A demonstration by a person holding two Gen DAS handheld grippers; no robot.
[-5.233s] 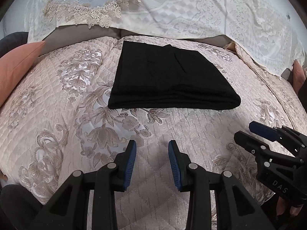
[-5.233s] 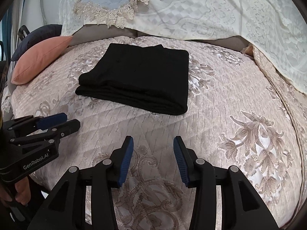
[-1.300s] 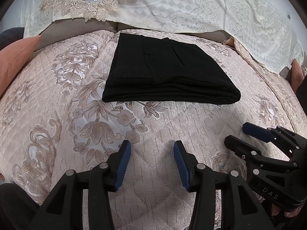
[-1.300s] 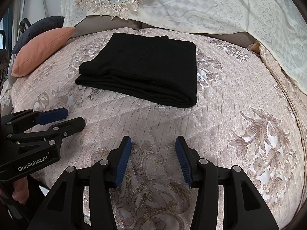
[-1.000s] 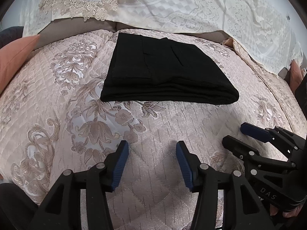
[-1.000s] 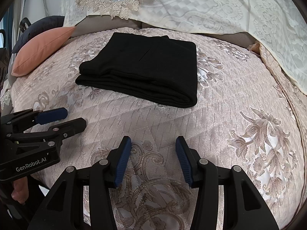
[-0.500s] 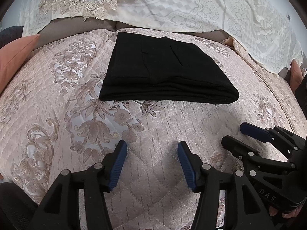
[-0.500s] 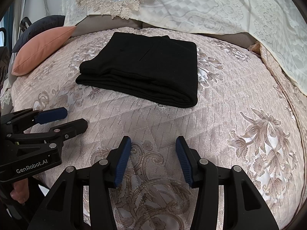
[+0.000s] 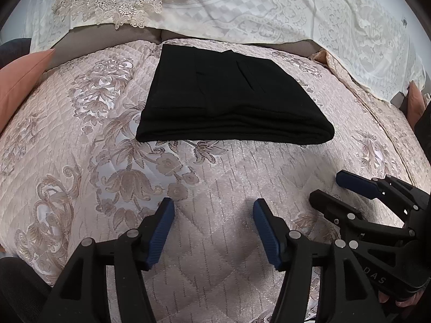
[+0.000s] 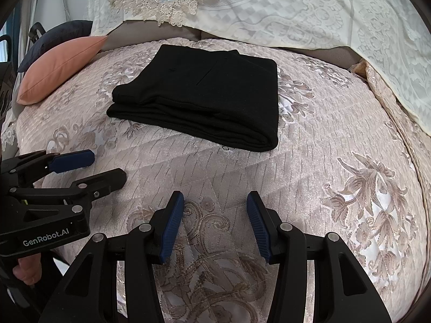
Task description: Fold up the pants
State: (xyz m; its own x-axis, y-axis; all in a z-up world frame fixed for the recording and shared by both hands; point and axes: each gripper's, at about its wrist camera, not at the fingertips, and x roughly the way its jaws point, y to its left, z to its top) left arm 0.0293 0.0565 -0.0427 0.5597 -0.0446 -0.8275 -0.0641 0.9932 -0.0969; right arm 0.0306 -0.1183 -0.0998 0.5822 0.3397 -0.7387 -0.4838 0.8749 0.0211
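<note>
Black pants (image 9: 229, 99) lie folded into a flat, layered rectangle on the quilted pink floral bedspread (image 9: 80, 161), also seen in the right wrist view (image 10: 204, 94). My left gripper (image 9: 212, 210) is open and empty, held over the bedspread well short of the pants' near edge. My right gripper (image 10: 215, 202) is open and empty, likewise short of the pants. Each gripper shows in the other's view: the right one (image 9: 331, 188) at lower right, the left one (image 10: 105, 167) at lower left.
A white lace-trimmed cover (image 9: 242, 8) drapes over the pillows behind the pants. A salmon cushion (image 10: 59, 67) and a dark cushion (image 10: 62, 31) lie at the bed's left. Another orange cushion (image 9: 414, 99) sits at the far right.
My left gripper's jaws have opened wider over the last second. Both grippers have barely shifted. The pants have not moved.
</note>
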